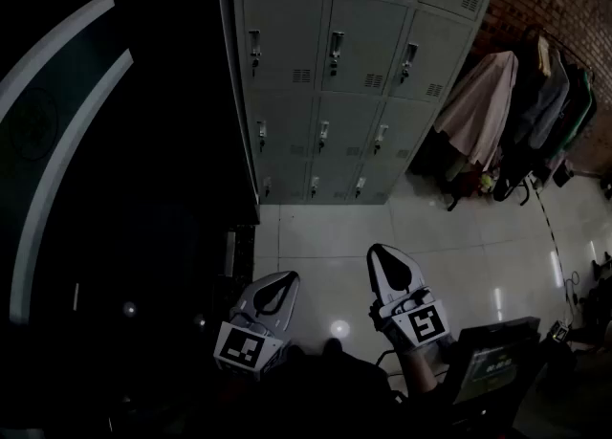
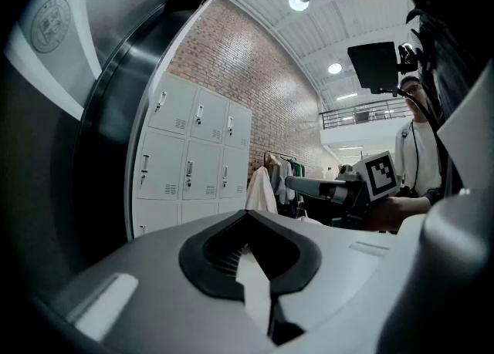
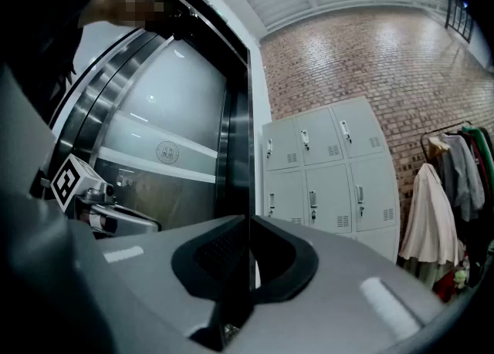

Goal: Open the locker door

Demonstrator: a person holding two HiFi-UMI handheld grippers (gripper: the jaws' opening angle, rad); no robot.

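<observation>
Lockers (image 1: 354, 64) beyond tiled floor (image 1: 459, 246), hanging coats (image 1: 478, 107) beside them.

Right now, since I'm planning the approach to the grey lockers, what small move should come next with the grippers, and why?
Probably move forward and lift the right gripper toward a handle on the grey metal locker bank. It and the left gripper hang low over the pale tiled floor, jaws together and empty, well short of the lockers, whose visible doors all look closed.

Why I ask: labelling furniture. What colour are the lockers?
Lockers are light grey; right gripper view shows it best.
</observation>
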